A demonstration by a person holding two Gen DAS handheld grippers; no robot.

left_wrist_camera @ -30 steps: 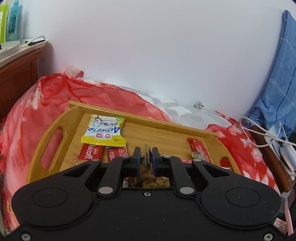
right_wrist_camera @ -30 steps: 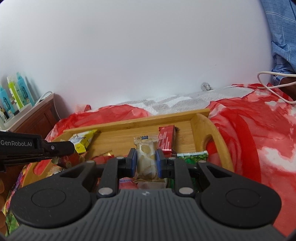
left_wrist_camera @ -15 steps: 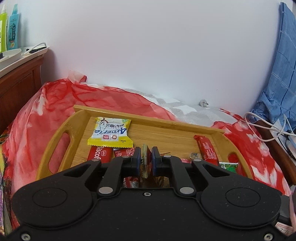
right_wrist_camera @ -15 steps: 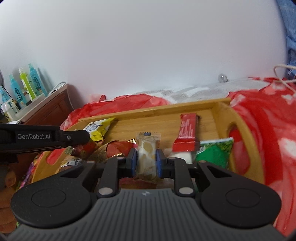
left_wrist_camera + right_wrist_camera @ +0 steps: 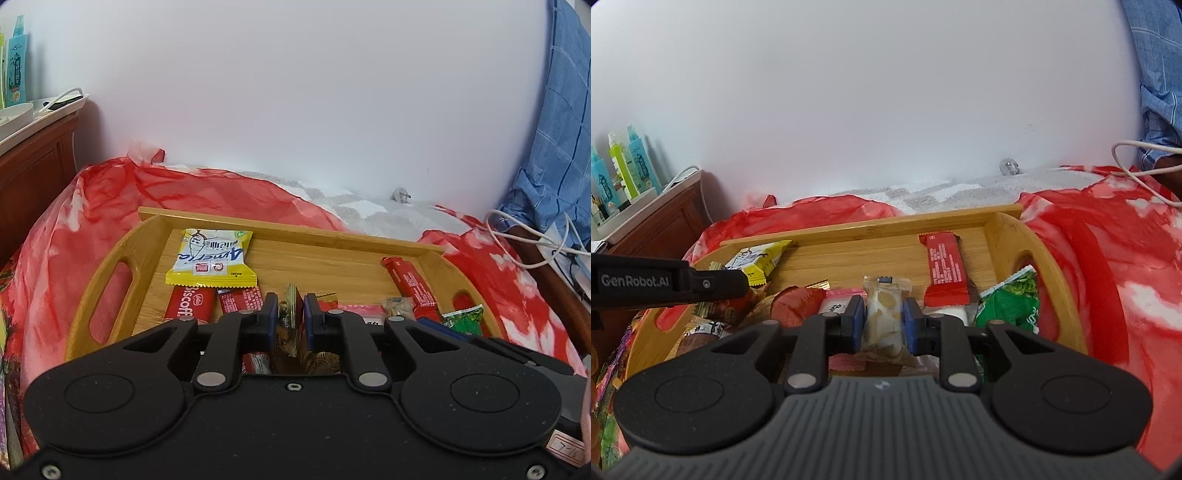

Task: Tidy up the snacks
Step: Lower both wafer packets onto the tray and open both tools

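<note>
A wooden tray [image 5: 314,240] on a red cloth holds snacks: a yellow packet [image 5: 210,258], a red Biscoff packet [image 5: 190,304], a long red bar [image 5: 410,282] and a green packet [image 5: 463,321]. My left gripper [image 5: 290,317] is shut on a thin gold-brown packet [image 5: 292,301] held on edge above the tray's near side. My right gripper [image 5: 884,317] hangs over the tray [image 5: 871,227]. A clear-wrapped beige biscuit packet [image 5: 886,299] sits between its pads. Its jaws are opening, with the pads still at the packet's sides. The left gripper [image 5: 738,284] shows at the left of the right wrist view.
Red cloth [image 5: 1108,258] covers the surface around the tray. A wooden cabinet [image 5: 653,221] with bottles [image 5: 635,162] stands at the left. White cables [image 5: 524,243] and blue fabric [image 5: 554,147] lie at the right. A white wall closes the back.
The right gripper's jaws have widened slightly around the biscuit packet. It now sits nearer the tray's front, beside the red bar and green packet. The left gripper keeps its grip.
</note>
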